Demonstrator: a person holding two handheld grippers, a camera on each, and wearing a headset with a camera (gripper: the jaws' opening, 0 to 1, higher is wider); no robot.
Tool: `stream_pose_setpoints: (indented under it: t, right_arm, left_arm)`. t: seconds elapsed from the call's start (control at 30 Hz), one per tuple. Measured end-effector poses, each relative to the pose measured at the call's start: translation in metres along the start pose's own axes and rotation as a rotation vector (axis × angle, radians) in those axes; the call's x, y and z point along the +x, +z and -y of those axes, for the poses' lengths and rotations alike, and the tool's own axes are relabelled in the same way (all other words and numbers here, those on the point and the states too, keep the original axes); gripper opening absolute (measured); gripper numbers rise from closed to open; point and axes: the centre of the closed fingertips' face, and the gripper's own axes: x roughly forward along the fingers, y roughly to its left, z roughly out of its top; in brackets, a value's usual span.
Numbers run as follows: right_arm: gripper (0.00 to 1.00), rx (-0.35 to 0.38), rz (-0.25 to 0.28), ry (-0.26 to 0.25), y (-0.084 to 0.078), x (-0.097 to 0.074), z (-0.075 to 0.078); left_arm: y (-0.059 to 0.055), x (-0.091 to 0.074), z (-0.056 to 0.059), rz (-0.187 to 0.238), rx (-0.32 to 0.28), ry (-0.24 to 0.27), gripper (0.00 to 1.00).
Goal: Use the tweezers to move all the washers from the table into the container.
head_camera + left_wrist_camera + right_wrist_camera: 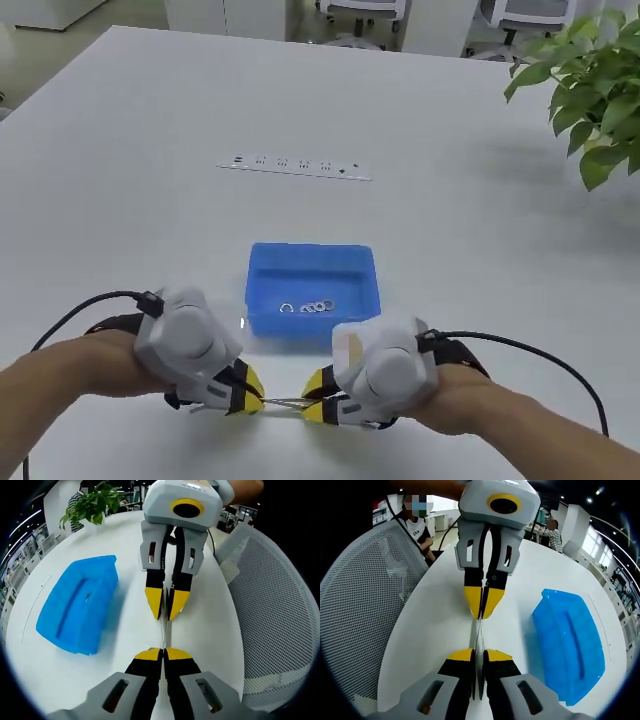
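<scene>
Tweezers (285, 403) at lower centre of frame, gripped at both ends by your left claw (250, 398) and right claw (315, 408), both clenched, washers (312, 307) in blue container (300, 262) mid-frame on surface (150, 150)

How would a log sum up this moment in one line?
left gripper: shut on tweezers | right gripper: shut on tweezers | washers: in container

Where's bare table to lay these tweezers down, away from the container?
Bare table lies left and right of the blue container, and between it and the power strip. Crowded: the band between the container's near wall and the left gripper and right gripper, both shut on the tweezers.
</scene>
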Motion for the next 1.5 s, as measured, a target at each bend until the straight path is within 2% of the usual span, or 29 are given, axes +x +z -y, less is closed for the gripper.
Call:
stream_pose_setpoints:
  t: [0.63, 0.7, 0.9, 1.07, 1.27, 1.33, 1.37, 1.5]
  right_arm:
    - [0.10, -0.004, -0.007, 0.003, 0.001, 0.000, 0.000]
    - [0.13, -0.022, -0.009, -0.003, 0.001, 0.000, 0.001]
    - [0.16, -0.007, 0.014, -0.036, 0.007, -0.007, 0.008]
    - [0.20, 0.008, 0.033, -0.077, 0.011, -0.020, 0.015]
    - [0.26, 0.071, 0.060, -0.127, 0.009, -0.037, 0.021]
    - [0.29, 0.102, 0.065, -0.158, 0.006, -0.044, 0.024]
    - [0.29, 0.115, 0.071, -0.168, 0.005, -0.047, 0.025]
    - [0.33, 0.201, 0.108, -0.227, 0.001, -0.061, 0.031]
  left_arm:
    - [-0.010, -0.005, -0.003, -0.009, -0.032, 0.021, 0.10]
    - [-0.009, -0.006, -0.003, -0.001, -0.041, 0.027, 0.13]
    - [-0.006, -0.008, -0.003, 0.031, -0.062, 0.042, 0.16]
    - [-0.007, -0.014, -0.004, 0.043, -0.073, 0.061, 0.20]
    - [-0.002, -0.023, -0.005, 0.117, -0.140, 0.103, 0.28]
    - [0.001, -0.026, -0.007, 0.156, -0.198, 0.125, 0.31]
    - [0.005, -0.029, -0.009, 0.191, -0.216, 0.138, 0.32]
    - [0.013, -0.040, -0.013, 0.272, -0.278, 0.178, 0.36]
